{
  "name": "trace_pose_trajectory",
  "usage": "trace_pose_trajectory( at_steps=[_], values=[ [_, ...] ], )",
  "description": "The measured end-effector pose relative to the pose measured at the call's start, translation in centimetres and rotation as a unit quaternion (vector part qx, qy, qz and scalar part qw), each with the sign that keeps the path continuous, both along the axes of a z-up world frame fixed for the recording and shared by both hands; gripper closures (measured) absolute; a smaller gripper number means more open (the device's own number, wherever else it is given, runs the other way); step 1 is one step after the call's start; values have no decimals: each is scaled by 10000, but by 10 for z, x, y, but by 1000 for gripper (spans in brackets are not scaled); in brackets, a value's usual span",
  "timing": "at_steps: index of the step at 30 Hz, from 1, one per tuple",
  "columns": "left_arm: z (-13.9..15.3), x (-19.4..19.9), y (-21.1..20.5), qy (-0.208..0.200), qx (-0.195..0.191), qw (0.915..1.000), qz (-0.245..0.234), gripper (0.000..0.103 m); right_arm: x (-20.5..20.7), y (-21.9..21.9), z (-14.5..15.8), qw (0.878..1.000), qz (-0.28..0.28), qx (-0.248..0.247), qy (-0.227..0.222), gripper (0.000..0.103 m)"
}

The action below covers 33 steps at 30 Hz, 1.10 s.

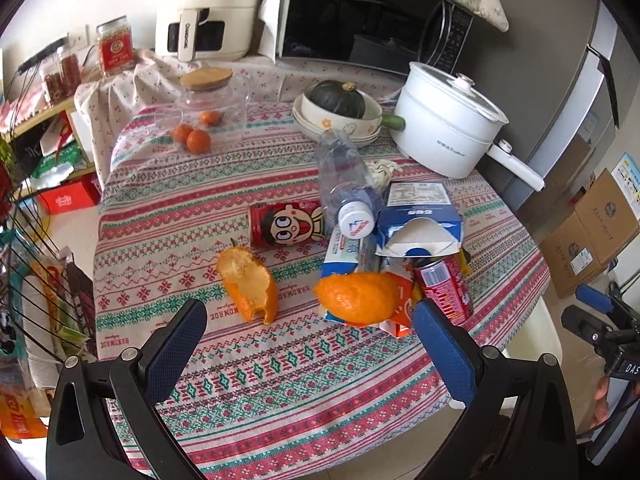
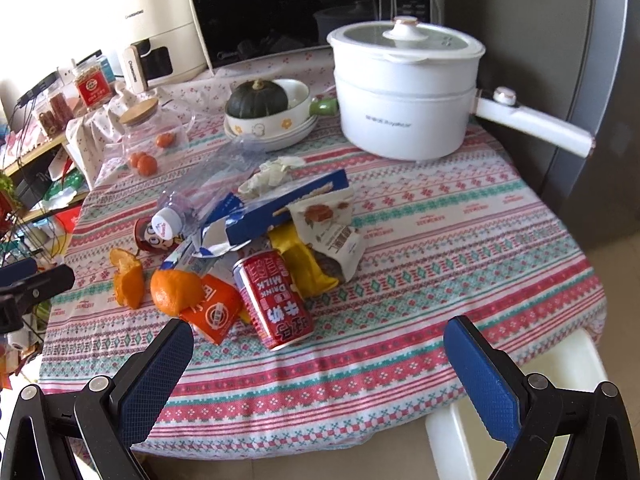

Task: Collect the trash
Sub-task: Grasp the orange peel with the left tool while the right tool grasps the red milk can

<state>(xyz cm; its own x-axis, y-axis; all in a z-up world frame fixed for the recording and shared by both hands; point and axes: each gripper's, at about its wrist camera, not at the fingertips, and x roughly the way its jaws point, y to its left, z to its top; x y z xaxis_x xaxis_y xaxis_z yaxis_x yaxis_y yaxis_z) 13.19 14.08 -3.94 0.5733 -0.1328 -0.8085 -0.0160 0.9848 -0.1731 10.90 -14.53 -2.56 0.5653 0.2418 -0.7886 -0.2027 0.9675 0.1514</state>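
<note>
You've got a round table (image 1: 280,408) under a busy patterned cloth, and the biggest thing on it is the white electric pot (image 2: 404,96) with its lid on, sitting at the far right edge with its handle poking out to the right. Just left of it there's a stack of bowls (image 1: 340,124) with a dark green squash (image 1: 338,98) in the top one, and further left a glass jar (image 1: 212,104) with a cork lid and a few small oranges around it.

The trash is all heaped near the middle of the table, toward your side. In the pile: an opened blue-and-white carton (image 1: 420,220), a crushed clear plastic bottle (image 1: 346,184) lying across it with its white cap facing you, a red cartoon can (image 1: 284,226) on its side, and a red milk can (image 2: 276,300) tipped over at the front. Wrappers are tucked underneath — you can't really sort those out. Two bits of orange peel sit closest to you: a bigger one (image 1: 360,298) leaning on the pile and a smaller one (image 1: 250,288) lying alone to its left.

Your left gripper (image 1: 310,344) hangs over the near cloth with its jaws wide apart, holding nothing. Your right gripper (image 2: 320,364) is the same — spread wide, empty, just short of the milk can.
</note>
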Motion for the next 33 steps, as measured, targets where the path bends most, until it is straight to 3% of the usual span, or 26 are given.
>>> trace_pose_trajectory(
  at_steps=[4, 8, 10, 14, 17, 19, 21, 25, 29, 33],
  values=[
    [-35, 25, 12, 454, -51, 9989, 41, 4, 21, 8, -25, 9985, 223, -130, 488, 0],
    [-65, 48, 17, 601, 149, 9981, 21, 7, 40, 10, -36, 9979, 230, -241, 558, 0],
    [-80, 59, 19, 690, 226, 9973, 145, 14, 48, 13, -42, 9973, 241, -331, 605, 0],
    [-99, 72, 25, 898, -114, 9954, 324, 26, 65, 20, -60, 9956, 305, -207, 856, 0],
    [-105, 77, 27, 961, -65, 9945, 417, 35, 73, 25, -70, 9938, 365, -15, 1050, 0],
    [-107, 79, 28, 966, -39, 9943, 442, 53, 77, 29, -74, 9928, 398, 78, 1126, 0],
    [-109, 80, 30, 994, -201, 9939, 425, 62, 81, 33, -79, 9918, 427, 147, 1197, 0],
    [-105, 76, 36, 1028, -498, 9921, 523, 71, 90, 39, -93, 9893, 443, 231, 1372, 8],
    [-98, 70, 35, 1047, -484, 9922, 479, 80, 96, 42, -109, 9854, 472, 367, 1591, 16],
    [-89, 60, 34, 969, -456, 9933, 436, 84, 102, 39, -121, 9809, 372, 634, 1800, 33]
  ],
)
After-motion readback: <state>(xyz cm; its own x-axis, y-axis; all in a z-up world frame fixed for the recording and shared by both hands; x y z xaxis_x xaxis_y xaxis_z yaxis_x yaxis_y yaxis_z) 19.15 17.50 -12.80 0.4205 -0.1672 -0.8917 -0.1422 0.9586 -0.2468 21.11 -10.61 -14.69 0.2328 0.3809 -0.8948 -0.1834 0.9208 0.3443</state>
